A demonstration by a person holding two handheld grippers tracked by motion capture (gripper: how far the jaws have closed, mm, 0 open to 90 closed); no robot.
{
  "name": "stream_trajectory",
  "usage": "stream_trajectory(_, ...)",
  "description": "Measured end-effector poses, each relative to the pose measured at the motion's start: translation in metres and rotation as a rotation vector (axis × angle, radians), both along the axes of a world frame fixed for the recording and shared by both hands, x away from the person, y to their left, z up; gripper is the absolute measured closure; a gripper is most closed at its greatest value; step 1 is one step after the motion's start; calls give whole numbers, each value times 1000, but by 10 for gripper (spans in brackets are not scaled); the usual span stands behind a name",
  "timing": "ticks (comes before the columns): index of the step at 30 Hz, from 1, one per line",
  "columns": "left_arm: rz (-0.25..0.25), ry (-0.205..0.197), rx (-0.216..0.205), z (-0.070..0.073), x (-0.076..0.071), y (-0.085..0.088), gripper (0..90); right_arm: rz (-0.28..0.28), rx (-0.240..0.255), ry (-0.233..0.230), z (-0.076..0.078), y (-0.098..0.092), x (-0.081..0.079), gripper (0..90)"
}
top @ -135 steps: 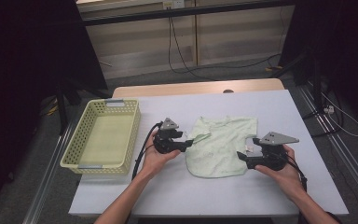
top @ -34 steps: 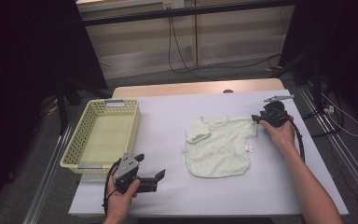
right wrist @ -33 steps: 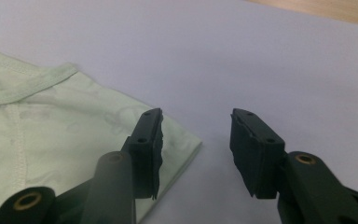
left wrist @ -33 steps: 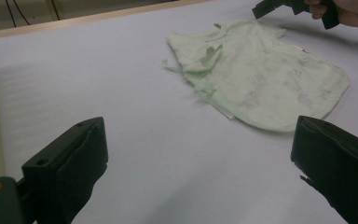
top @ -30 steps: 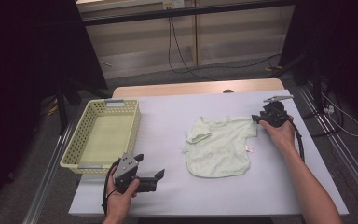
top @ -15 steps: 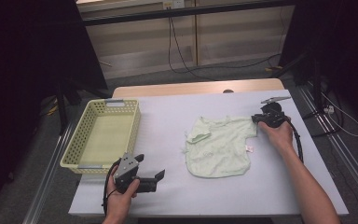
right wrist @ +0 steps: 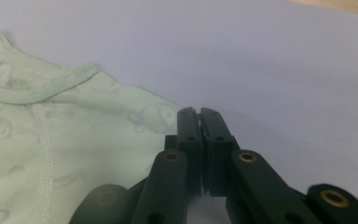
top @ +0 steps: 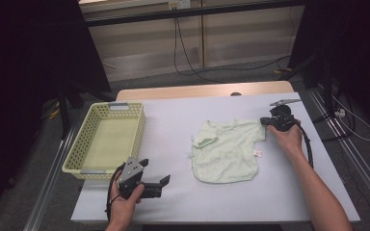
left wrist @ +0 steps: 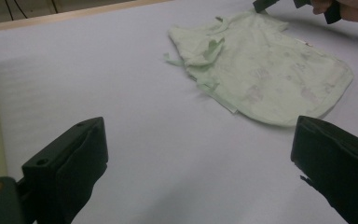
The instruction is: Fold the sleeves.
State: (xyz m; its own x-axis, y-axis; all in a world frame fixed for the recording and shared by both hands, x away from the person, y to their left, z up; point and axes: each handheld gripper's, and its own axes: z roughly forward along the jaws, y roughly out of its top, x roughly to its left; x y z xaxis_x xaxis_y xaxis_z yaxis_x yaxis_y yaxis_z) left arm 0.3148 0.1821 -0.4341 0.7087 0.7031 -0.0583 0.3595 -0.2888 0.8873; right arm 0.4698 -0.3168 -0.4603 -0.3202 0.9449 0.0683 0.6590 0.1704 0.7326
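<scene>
2 grippers are held over a table (top: 212, 103) covered in pale grey. A light green baby shirt (top: 226, 149) is laid flat on the right half of the surface, with the neckline toward the far edge and the hem toward the near edge; 1 sleeve on its left side is folded over the body. The right gripper (top: 266, 121) is positioned at the far right shoulder of the shirt, near the right edge of the surface. Its jaws have just been closing, and in the right gripper view the right gripper (right wrist: 199, 113) is seen with the jaws pressed together at the edge of the shirt's sleeve; a thin strip is seen in the slit between them, so the fabric edge is taken to be pinched. The left gripper (top: 166, 180) is held near the near-left corner of the surface, well apart from the shirt, with the jaws spread wide and nothing between them. A pale yellow perforated basket (top: 77, 153) is placed along the left edge, just beside the left gripper.
</scene>
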Motion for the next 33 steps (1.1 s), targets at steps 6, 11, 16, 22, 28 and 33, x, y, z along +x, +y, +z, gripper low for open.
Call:
stream_trajectory(6,-1,-3,-3,0,0,0,41,-15,16,-45,8,-1,-3,883)
stream_trajectory(11,2,-1,0,0,0,0,40,0,14,-72,15,3,-7,883)
stream_trajectory(16,-1,-1,1,0,0,0,40,12,27,-79,18,6,-11,884)
stream_trajectory(22,-5,-1,8,-1,0,-2,40,48,49,-78,22,16,-15,884)
stream_trajectory(28,-8,-7,15,-1,0,-2,43,95,48,-85,26,31,-20,883)
stream_trajectory(33,-8,-6,16,-1,0,-2,43,133,61,-86,28,40,-23,883)
